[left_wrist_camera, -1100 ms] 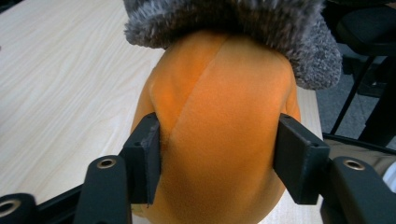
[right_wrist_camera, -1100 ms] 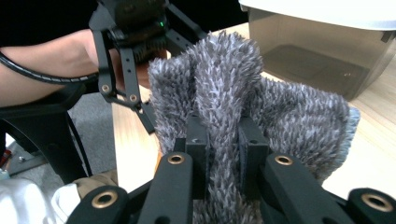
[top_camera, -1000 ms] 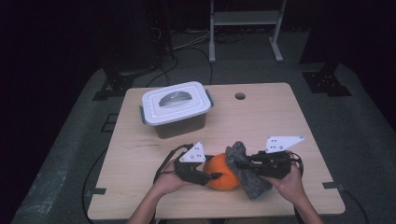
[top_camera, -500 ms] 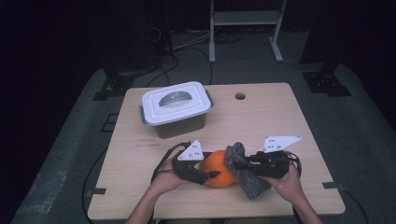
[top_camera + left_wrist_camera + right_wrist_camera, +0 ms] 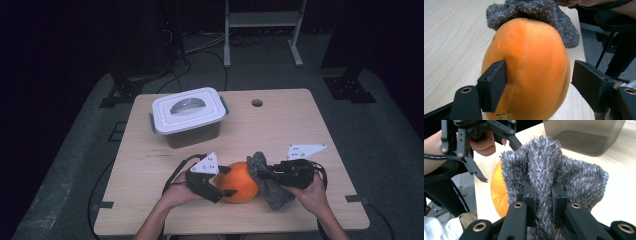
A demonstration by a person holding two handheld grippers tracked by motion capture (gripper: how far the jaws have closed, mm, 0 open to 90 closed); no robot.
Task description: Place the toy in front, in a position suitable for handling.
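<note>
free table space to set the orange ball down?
Bare wood right of the lidded box, around the hole out to the right edge, and along the left edge of the table. Crowded front centre: orange ball, grey cloth, both claws.

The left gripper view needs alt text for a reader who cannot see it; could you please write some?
A soft orange ball sits between the left claw's two black jaws: one touches its side, the other stands apart after the jaws have just been opening. A grey fuzzy cloth lies against the ball's far end, on a light wooden table.
</note>
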